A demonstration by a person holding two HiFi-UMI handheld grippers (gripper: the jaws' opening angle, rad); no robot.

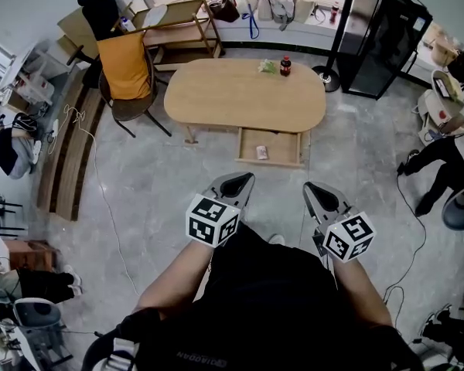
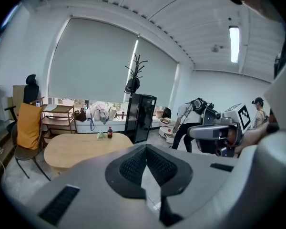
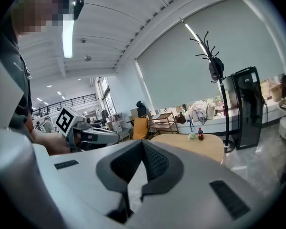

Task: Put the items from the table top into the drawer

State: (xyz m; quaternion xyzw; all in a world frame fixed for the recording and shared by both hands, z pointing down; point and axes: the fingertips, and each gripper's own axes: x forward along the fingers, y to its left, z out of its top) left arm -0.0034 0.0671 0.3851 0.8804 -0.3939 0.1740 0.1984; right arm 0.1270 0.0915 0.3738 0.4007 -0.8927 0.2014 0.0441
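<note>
An oval wooden table (image 1: 240, 99) stands well ahead of me. At its far edge are a dark cola bottle (image 1: 285, 66) and a small green item (image 1: 267, 66). Under the near edge a drawer (image 1: 269, 162) is pulled out, with a small pale item (image 1: 261, 153) inside. My left gripper (image 1: 246, 176) and right gripper (image 1: 309, 186) hover side by side over the floor, short of the drawer, both shut and empty. The left gripper view shows the bottle (image 2: 109, 133) beyond the closed left gripper (image 2: 146, 147). The right gripper view shows the bottle (image 3: 200, 135) past the closed right gripper (image 3: 143, 143).
A chair draped in orange cloth (image 1: 127, 79) sits at the table's left end, with a wooden shelf cart (image 1: 178, 29) behind it. A black cabinet (image 1: 383, 33) and a coat stand (image 1: 336, 45) are at the back right. A person (image 1: 441, 168) bends at the right. Cables cross the floor.
</note>
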